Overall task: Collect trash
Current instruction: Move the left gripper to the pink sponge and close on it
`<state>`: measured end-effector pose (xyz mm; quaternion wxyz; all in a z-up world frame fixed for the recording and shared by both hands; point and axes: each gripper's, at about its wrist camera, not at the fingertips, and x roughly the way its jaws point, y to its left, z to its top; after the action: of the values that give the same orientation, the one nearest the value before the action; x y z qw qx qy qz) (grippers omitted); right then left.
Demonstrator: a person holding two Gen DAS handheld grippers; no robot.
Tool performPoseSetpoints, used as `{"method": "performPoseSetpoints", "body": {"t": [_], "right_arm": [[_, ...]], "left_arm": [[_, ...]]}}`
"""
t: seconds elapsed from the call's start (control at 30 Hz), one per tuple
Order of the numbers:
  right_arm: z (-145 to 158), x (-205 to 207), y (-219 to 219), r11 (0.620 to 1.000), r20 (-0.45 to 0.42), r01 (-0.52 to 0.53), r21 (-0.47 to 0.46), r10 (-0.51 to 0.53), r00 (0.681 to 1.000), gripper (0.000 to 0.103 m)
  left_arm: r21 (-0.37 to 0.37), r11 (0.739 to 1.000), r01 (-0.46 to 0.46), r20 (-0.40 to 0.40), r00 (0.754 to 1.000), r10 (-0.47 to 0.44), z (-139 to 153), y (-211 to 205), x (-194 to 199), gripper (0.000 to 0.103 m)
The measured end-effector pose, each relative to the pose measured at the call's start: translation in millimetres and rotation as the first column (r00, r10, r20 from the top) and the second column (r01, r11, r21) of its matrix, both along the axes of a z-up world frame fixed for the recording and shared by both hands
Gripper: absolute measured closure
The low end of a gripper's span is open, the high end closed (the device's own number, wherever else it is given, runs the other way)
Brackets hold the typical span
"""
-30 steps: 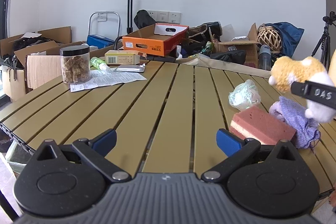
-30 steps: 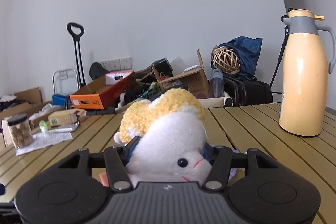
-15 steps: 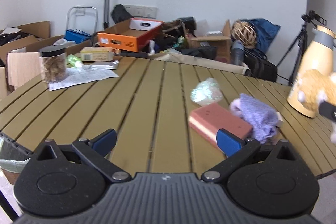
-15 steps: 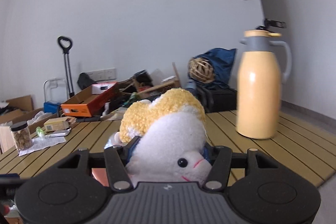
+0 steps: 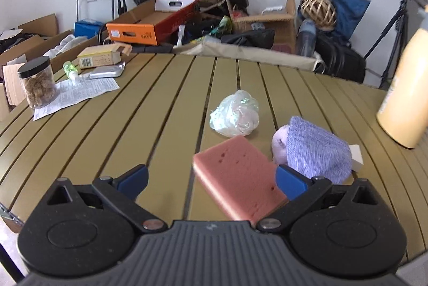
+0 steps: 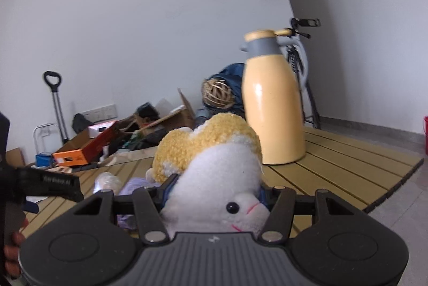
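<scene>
On the slatted surface, left to right: one lidded jar on one printed sheet, one crumpled plastic bag, one pink sponge, one purple cloth, one yellow thermos. The left hand-held gripper hangs released above the sponge. The right hand-held gripper is clenched around one plush toy, held above the surface.

The surface lay bare across its middle and left, giving open passage. Toward the right, a pink sponge, crumpled plastic bag and purple cloth clustered close together; the yellow jug blocked the right edge.
</scene>
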<state>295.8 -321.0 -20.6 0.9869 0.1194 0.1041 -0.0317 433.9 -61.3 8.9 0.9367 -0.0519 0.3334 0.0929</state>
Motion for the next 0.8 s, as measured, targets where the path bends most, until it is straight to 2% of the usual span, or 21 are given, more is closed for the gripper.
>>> {"method": "performPoseSetpoints", "body": {"t": [0.23, 0.4, 0.63, 0.8], "right_arm": [[-15, 10, -29, 0.996, -0.025, 0.054, 0.076, -0.052, 0.998, 0.047], [-15, 11, -30, 0.995, -0.028, 0.055, 0.083, -0.053, 0.998, 0.047], [-8, 9, -23, 0.997, -0.004, 0.033, 0.074, -0.033, 0.999, 0.047], [-7, 7, -25, 0.996, 0.001, 0.029, 0.09, -0.029, 1.0, 0.047]], "left_arm": [[0.006, 0.998, -0.057, -0.075, 0.996, 0.057, -10, -18, 39, 0.0], [0.005, 0.996, -0.091, -0.147, 0.985, 0.091, -20, -25, 60, 0.0], [0.015, 0.988, -0.154, -0.19, 0.97, 0.154, -33, -29, 67, 0.0], [0.027, 0.985, -0.172, -0.182, 0.968, 0.174, -33, -28, 60, 0.0]]}}
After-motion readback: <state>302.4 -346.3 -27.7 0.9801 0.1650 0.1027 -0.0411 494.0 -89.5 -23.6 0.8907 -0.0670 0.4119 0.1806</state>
